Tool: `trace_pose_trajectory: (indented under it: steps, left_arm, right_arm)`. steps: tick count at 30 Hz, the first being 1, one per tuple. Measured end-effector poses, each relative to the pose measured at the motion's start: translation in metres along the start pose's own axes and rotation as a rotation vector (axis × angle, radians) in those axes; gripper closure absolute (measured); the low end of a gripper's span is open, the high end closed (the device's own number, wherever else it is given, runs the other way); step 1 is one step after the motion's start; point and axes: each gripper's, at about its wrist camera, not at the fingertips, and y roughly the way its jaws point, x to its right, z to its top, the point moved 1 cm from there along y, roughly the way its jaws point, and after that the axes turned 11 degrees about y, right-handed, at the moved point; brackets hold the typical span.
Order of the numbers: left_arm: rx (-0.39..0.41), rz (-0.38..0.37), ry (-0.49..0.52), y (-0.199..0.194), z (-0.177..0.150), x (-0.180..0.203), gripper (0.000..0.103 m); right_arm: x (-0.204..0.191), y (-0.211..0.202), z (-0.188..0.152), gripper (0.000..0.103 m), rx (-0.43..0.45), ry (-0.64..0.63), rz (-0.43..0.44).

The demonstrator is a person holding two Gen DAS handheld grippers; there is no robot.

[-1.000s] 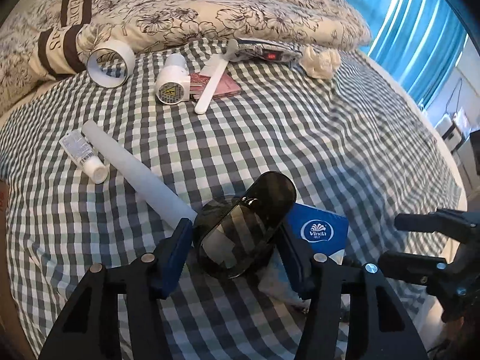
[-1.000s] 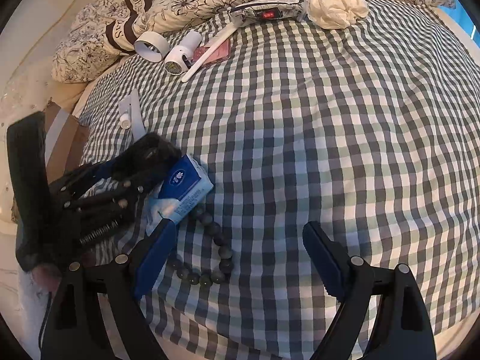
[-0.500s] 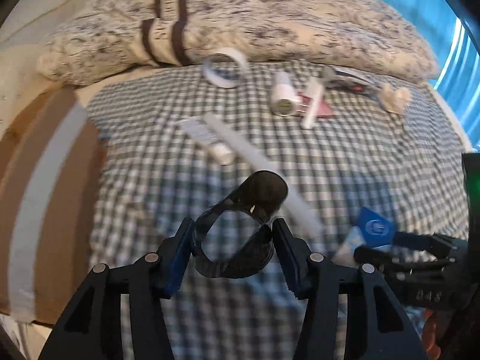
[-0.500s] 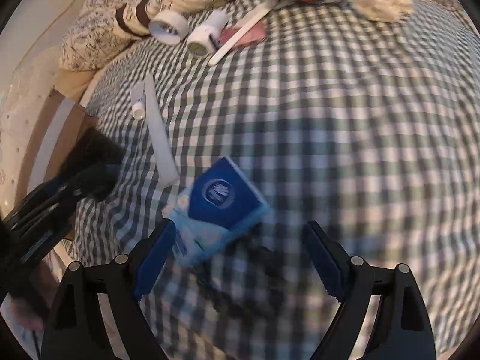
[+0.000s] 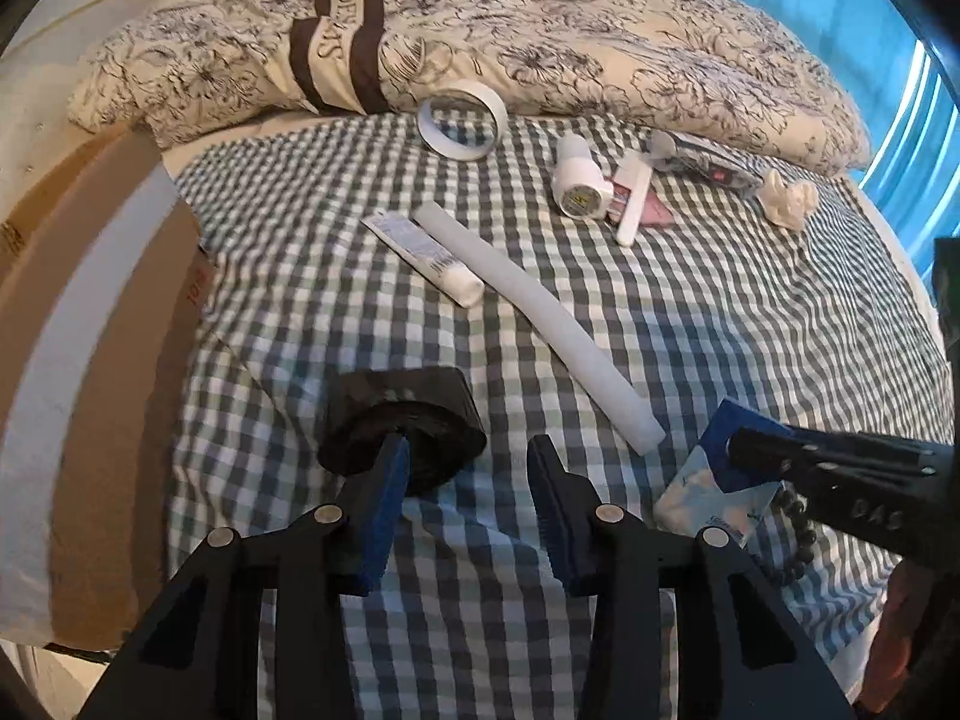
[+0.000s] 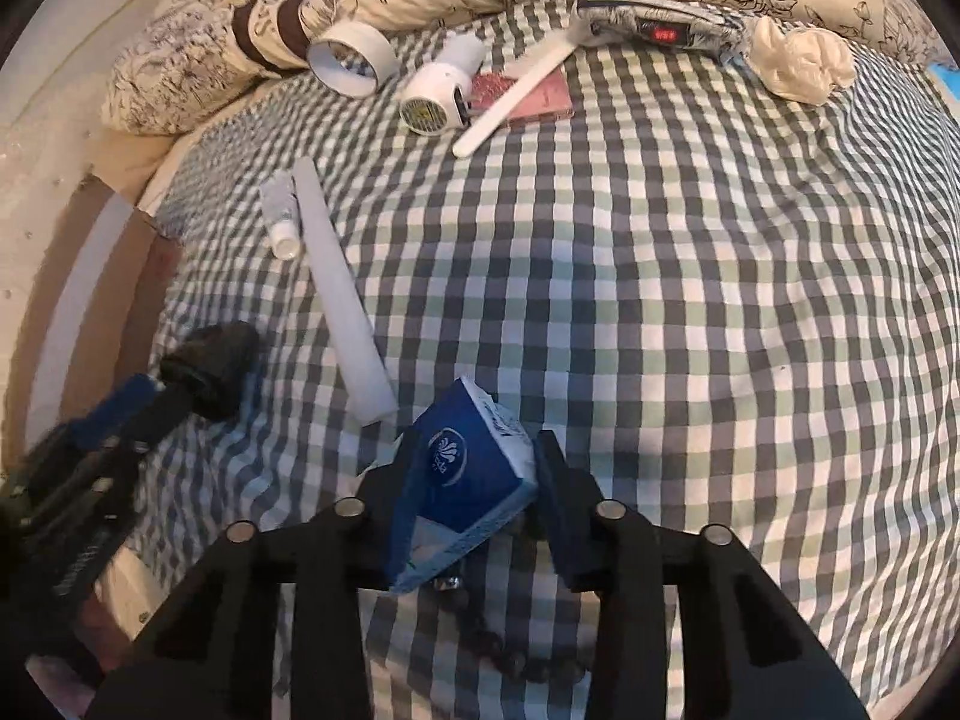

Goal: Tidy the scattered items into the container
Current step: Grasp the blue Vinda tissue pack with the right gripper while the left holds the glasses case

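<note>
My left gripper [image 5: 468, 480] stands open over the checked bed near its left edge; a black glasses case [image 5: 402, 429] hangs against its left finger, not clamped by both. It also shows in the right wrist view [image 6: 207, 369]. My right gripper [image 6: 474, 480] is shut on a blue tissue pack [image 6: 471, 474], also visible in the left wrist view [image 5: 714, 474]. A dark bead bracelet [image 6: 516, 660] lies under the right gripper. A cardboard box [image 5: 90, 360] stands beside the bed at the left.
On the bed lie a long white tube [image 5: 534, 324], a small tube [image 5: 426, 258], a tape roll [image 5: 459, 126], a white bottle [image 5: 579, 186], a white stick [image 5: 633, 210], a pink card [image 6: 534, 99], a white figurine [image 5: 786, 201] and a floral quilt [image 5: 540, 36].
The left gripper carried the glasses case left toward the box and opened; the case now hangs at its left finger. The right gripper moved in and shut on the tissue pack.
</note>
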Motion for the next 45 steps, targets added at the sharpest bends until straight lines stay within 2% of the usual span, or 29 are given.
trace_pose_trajectory:
  steps: [2, 5, 10, 13, 15, 17, 18, 19, 22, 24, 25, 26, 27, 28, 29, 31, 33, 39, 45]
  left_arm:
    - [-0.003, 0.001, -0.003, 0.006, -0.003, -0.002, 0.040]
    - [0.004, -0.002, -0.026, 0.015, -0.008, -0.008, 0.027]
    - [0.013, -0.014, -0.065, 0.027, -0.010, -0.020, 0.021]
    - [-0.001, -0.001, -0.091, 0.038, -0.007, -0.025, 0.008]
    - [-0.029, 0.019, -0.091, 0.046, -0.006, -0.025, 0.007]
    - [-0.043, 0.026, -0.084, 0.053, -0.007, -0.025, 0.007]
    - [-0.047, 0.027, -0.085, 0.054, -0.007, -0.025, 0.007]
    - [-0.049, 0.030, -0.090, 0.056, -0.008, -0.026, 0.007]
    - [-0.060, 0.021, -0.115, 0.062, -0.009, -0.032, 0.007]
    - [-0.054, 0.014, -0.132, 0.064, -0.009, -0.035, 0.007]
    - [-0.049, 0.020, -0.133, 0.065, -0.009, -0.036, 0.010]
    - [-0.047, 0.032, -0.123, 0.065, -0.008, -0.035, 0.024]
    - [-0.049, 0.044, -0.107, 0.064, -0.008, -0.034, 0.030]
    - [-0.050, 0.056, -0.090, 0.064, -0.007, -0.032, 0.034]
    - [-0.050, 0.054, -0.080, 0.063, -0.006, -0.032, 0.034]
    - [-0.038, 0.051, -0.072, 0.059, -0.007, -0.032, 0.034]
    - [-0.014, 0.047, -0.075, 0.051, -0.007, -0.032, 0.034]
    - [0.032, 0.085, -0.068, 0.024, -0.002, -0.030, 0.034]
    - [0.055, 0.131, -0.048, -0.011, 0.006, -0.027, 0.034]
  right_arm:
    - [-0.002, -0.003, -0.001, 0.071, 0.002, -0.003, 0.013]
    - [-0.006, -0.003, -0.004, 0.071, -0.010, -0.005, 0.052]
    - [-0.013, 0.017, -0.004, 0.068, -0.084, 0.050, 0.183]
    - [-0.021, 0.031, -0.005, 0.068, -0.107, 0.064, 0.208]
    - [-0.026, 0.038, -0.006, 0.066, -0.116, 0.063, 0.212]
    - [-0.027, 0.040, -0.008, 0.058, -0.121, 0.058, 0.218]
    - [-0.028, 0.042, -0.008, 0.046, -0.131, 0.054, 0.224]
    - [-0.028, 0.043, -0.009, 0.040, -0.141, 0.050, 0.231]
    - [-0.034, 0.046, -0.011, 0.033, -0.140, 0.024, 0.217]
    - [-0.038, 0.048, -0.012, 0.033, -0.137, 0.012, 0.198]
    - [-0.038, 0.048, -0.013, 0.032, -0.133, 0.005, 0.190]
    - [-0.040, 0.048, -0.014, 0.032, -0.126, -0.006, 0.182]
    - [-0.041, 0.047, -0.015, 0.034, -0.118, -0.017, 0.172]
    - [-0.041, 0.046, -0.016, 0.048, -0.112, -0.028, 0.156]
    - [-0.042, 0.044, -0.017, 0.052, -0.107, -0.040, 0.142]
    - [-0.039, 0.036, -0.018, 0.068, -0.102, -0.045, 0.173]
    - [-0.037, 0.025, -0.018, 0.074, -0.087, -0.046, 0.209]
    - [-0.039, -0.001, -0.019, 0.080, -0.037, -0.069, 0.220]
    - [-0.038, -0.027, -0.017, 0.080, 0.051, -0.077, 0.160]
